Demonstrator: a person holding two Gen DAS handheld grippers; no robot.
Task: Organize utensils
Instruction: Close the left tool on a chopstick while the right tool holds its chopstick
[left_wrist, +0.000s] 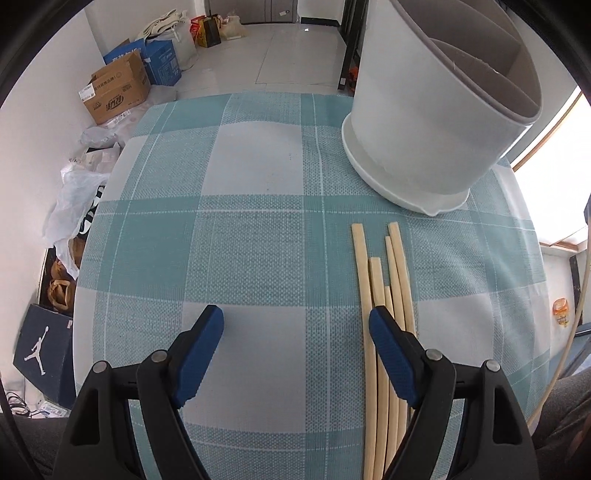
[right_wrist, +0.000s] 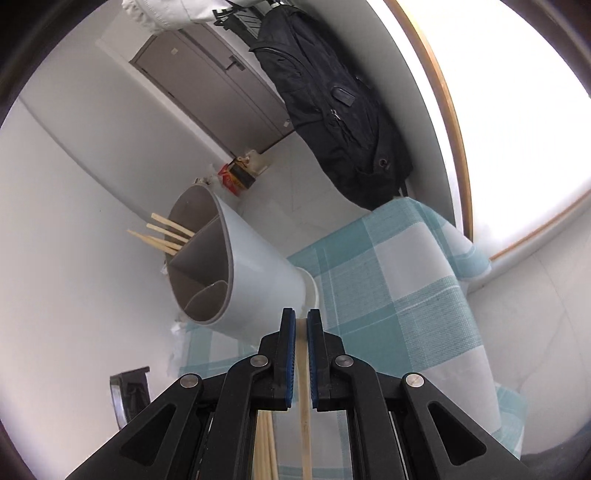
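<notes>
The left hand-held gripper (left_wrist: 295, 325) stands wide open, empty, above five chopsticks (left_wrist: 373, 280) lying on the surface (left_wrist: 258, 240). The right hand-held gripper (right_wrist: 301, 317) clamps one chopstick (right_wrist: 305, 406). Four chopsticks (right_wrist: 162, 236) stand in the holder (right_wrist: 255, 280).

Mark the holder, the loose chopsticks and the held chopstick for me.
holder (left_wrist: 424, 122), left wrist view, outer wall
loose chopsticks (left_wrist: 397, 273), left wrist view, mid shaft
held chopstick (right_wrist: 302, 347), right wrist view, shaft between the jaws
</notes>
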